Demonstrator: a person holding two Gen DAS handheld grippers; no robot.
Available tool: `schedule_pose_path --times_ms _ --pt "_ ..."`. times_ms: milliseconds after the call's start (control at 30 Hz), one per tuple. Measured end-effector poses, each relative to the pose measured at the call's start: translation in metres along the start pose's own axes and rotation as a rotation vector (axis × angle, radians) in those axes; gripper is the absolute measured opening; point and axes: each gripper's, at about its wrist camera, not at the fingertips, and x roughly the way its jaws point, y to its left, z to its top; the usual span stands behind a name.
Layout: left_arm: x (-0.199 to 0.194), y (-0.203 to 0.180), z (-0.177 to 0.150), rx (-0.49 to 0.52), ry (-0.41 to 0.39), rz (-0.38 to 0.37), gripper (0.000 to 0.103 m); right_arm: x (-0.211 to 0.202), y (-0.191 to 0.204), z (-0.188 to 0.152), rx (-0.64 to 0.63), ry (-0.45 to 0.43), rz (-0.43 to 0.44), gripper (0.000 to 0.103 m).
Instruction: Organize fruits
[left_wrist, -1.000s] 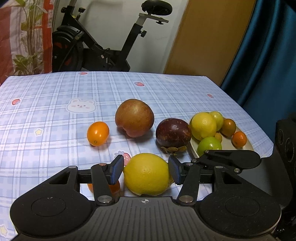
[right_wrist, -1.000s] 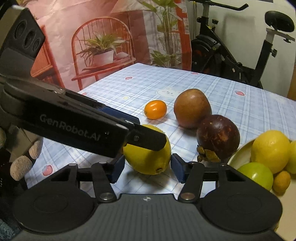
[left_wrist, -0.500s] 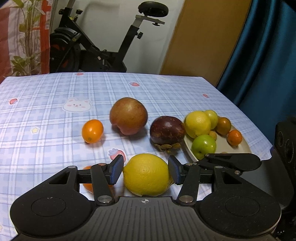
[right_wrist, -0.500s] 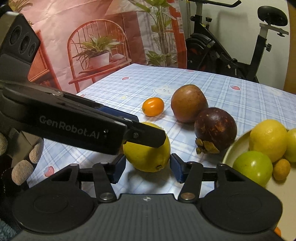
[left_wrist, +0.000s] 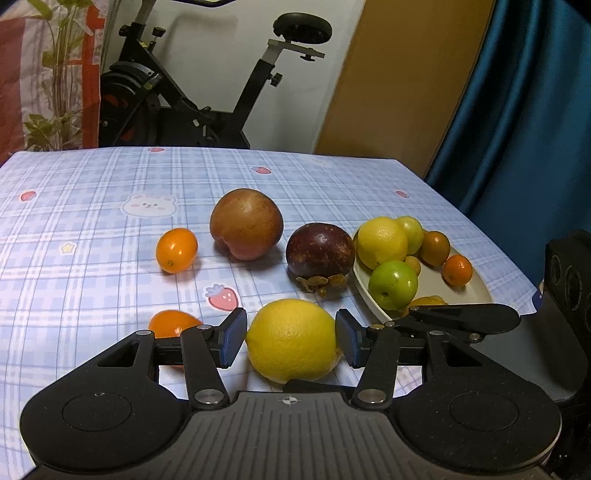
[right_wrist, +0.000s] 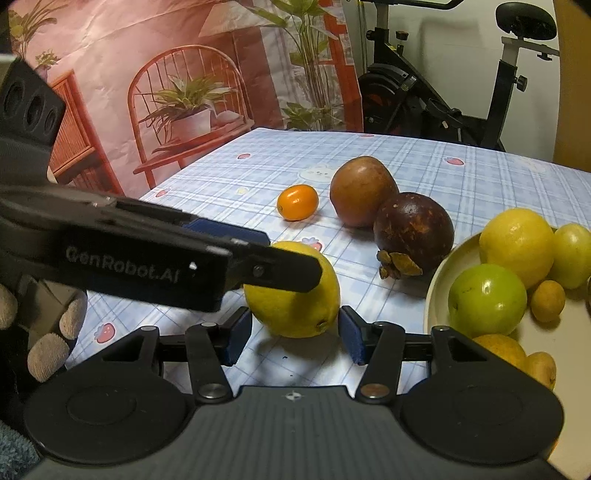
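A big yellow lemon (left_wrist: 291, 339) lies on the checked tablecloth between the pads of my left gripper (left_wrist: 291, 338), whose jaws stand around it with small gaps on both sides. My right gripper (right_wrist: 293, 334) is open just in front of the same lemon (right_wrist: 295, 299), with nothing in it. The left gripper's finger (right_wrist: 273, 266) crosses over the lemon in the right wrist view. Beyond lie a mangosteen (left_wrist: 319, 251), a brown-red round fruit (left_wrist: 245, 223) and a small orange fruit (left_wrist: 176, 250). A cream plate (left_wrist: 465, 291) at the right holds several fruits.
Another small orange fruit (left_wrist: 171, 325) lies partly hidden behind the left gripper's left finger. The table's right edge runs just past the plate, by a blue curtain (left_wrist: 517, 110). An exercise bike (left_wrist: 192, 99) stands behind the table's far edge.
Both grippers have shifted slightly and the left wrist view has risen a little. The lemon stays between the left pads on the cloth. The jaws have not visibly closed.
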Motion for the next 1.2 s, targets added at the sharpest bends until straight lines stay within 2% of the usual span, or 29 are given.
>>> schedule_pose_path --times_ms 667,833,1200 --pt "-0.003 0.0 -0.002 -0.031 -0.023 -0.003 0.055 0.001 0.0 -0.005 0.027 -0.023 0.013 0.056" --pt "-0.009 -0.009 0.003 -0.024 -0.05 -0.018 0.055 -0.014 -0.003 -0.006 0.05 -0.066 0.006 0.056" --pt "-0.015 -0.061 0.027 0.086 -0.098 -0.015 0.055 -0.06 -0.022 -0.009 0.128 -0.212 -0.016 0.056"
